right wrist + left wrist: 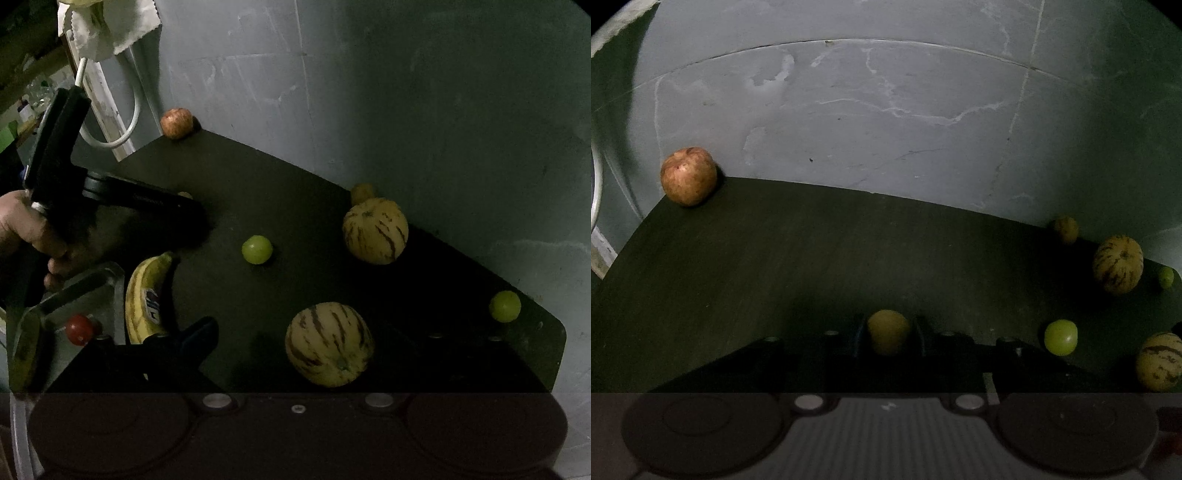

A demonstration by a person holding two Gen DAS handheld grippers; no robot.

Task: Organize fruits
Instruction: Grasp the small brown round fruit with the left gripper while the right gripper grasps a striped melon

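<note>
A small yellow fruit [888, 330] sits on the dark tabletop [775, 273] with my left gripper [889, 334] shut on it, a finger pressed on each side. In the right wrist view a hand [22, 225] holds that left gripper [195, 214] low over the table. My right gripper [317, 332] is open, and a striped yellow melon [328, 343] lies between its fingers, clear of the left fingertip [205, 326]. The right finger is lost in the dark.
On the table lie an apple [176, 122], a second striped melon [375, 230], two green round fruits [257, 249] [505, 305] and another yellow fruit [362, 192]. A banana [147, 295] lies beside a metal tray [74, 288] holding a red fruit [79, 328]. A grey wall [406, 92] stands behind.
</note>
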